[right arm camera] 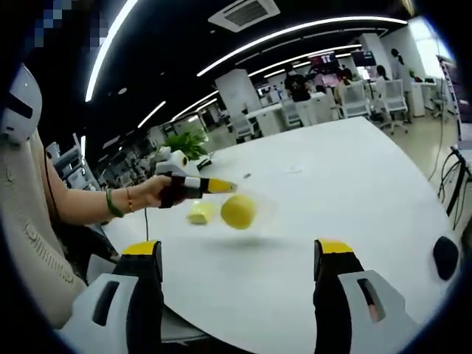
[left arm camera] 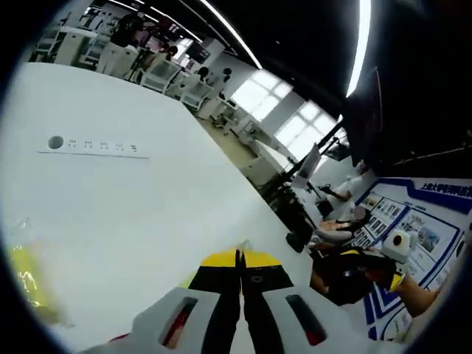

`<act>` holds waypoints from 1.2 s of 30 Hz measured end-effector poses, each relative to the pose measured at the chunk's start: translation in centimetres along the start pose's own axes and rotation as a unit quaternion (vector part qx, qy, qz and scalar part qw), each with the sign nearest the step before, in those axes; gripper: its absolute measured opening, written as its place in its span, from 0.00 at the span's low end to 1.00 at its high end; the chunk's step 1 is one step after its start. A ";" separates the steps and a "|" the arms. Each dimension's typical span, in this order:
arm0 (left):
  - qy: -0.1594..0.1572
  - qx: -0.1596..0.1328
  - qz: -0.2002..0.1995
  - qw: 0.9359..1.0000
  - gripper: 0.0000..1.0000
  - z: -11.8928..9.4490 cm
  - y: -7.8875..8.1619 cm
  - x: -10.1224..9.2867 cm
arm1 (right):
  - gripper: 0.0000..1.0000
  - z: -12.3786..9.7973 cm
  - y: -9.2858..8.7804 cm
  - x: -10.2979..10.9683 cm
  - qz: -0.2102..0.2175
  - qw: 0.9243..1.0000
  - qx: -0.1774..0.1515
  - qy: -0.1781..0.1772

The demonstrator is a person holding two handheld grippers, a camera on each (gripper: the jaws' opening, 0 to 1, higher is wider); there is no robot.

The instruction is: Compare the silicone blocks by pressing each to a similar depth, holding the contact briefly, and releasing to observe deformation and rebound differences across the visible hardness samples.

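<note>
White table (right arm camera: 354, 199) spans centre of right gripper view. Yellow blocks (right arm camera: 237, 211) sit left of centre, apparently laid out for pressing. Left gripper (right arm camera: 221, 186), seen upper left there, tips just beside blocks, pressed together, likely poised to press. Right gripper (right arm camera: 240, 258) at bottom: spread wide, holding nothing.

Bright ceiling strip lights (right arm camera: 295, 29), window glare (left arm camera: 258, 92), heavy fisheye bending, soft edge blur

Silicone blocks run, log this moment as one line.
left gripper: shut, off table | right gripper: open | yellow blocks: on white table, untouched
</note>
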State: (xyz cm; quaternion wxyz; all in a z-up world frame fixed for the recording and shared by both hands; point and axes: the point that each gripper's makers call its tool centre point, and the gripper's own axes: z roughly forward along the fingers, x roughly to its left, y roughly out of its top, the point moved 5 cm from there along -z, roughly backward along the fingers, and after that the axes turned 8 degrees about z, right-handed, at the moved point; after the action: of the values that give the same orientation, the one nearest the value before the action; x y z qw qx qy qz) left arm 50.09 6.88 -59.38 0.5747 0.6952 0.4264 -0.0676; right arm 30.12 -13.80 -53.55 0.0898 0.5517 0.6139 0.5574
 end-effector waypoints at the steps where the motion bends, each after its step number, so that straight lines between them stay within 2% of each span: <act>1: 0.003 -0.004 -0.001 1.000 0.00 0.4 0.2 0.4 | 0.78 0.0 0.0 -0.3 0.002 1.000 0.000 -0.001; 5: 0.019 -0.012 0.007 1.000 0.00 2.0 0.9 2.0 | 0.80 0.2 -0.2 -1.3 0.007 1.000 0.001 -0.006; 9: 0.062 -0.007 0.028 0.998 0.00 3.5 1.4 4.6 | 0.81 0.7 -0.3 -2.2 -0.001 1.000 0.000 -0.005; 13: 0.083 0.000 0.033 0.996 0.00 4.3 1.2 6.4 | 0.81 1.2 -0.9 -2.8 -0.004 1.000 0.020 -0.004; 16: 0.102 0.016 0.046 0.994 0.00 4.5 0.9 8.0 | 0.81 1.5 -1.2 -3.1 -0.001 1.000 0.025 0.000; 17: 0.111 0.031 0.071 0.991 0.00 4.5 0.6 8.7 | 0.81 1.6 -1.3 -3.3 0.002 1.000 0.027 0.001; 19: 0.124 0.043 0.072 0.989 0.00 4.6 0.4 9.8 | 0.81 1.8 -1.5 -3.6 0.006 1.000 0.029 0.001; 21: 0.126 0.052 0.090 0.987 0.00 4.8 0.5 10.7 | 0.81 1.9 -1.7 -3.8 0.004 0.999 0.033 0.001; 25: 0.139 0.060 0.089 0.984 0.00 5.0 0.5 12.2 | 0.80 2.0 -2.0 -4.4 0.010 0.999 0.038 0.001; 30: 0.169 0.111 0.138 0.970 0.00 5.0 -0.8 14.0 | 0.79 2.0 -2.0 -4.5 0.015 0.999 0.037 0.002; 31: 0.171 0.110 0.144 0.969 0.01 5.1 -0.9 14.3 | 0.78 2.0 -2.0 -4.6 0.016 0.999 0.038 0.002; 33: 0.164 0.103 0.147 0.970 0.02 5.1 -0.6 14.1 | 0.78 2.1 -2.1 -4.5 0.017 0.999 0.038 0.002; 35: 0.149 0.111 0.182 0.966 0.01 5.0 -0.6 14.0 | 0.78 2.1 -2.1 -4.4 0.017 0.999 0.038 0.004; 36: 0.150 0.114 0.183 0.965 0.01 4.8 -0.6 14.0 | 0.78 2.1 -2.1 -4.2 0.016 0.999 0.039 0.004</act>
State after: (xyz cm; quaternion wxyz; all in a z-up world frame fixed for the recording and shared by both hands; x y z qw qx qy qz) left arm 60.36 9.91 -69.62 0.4235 0.8247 0.3625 0.0959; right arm 32.01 -15.32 -58.10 0.0564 0.5624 0.6265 0.5367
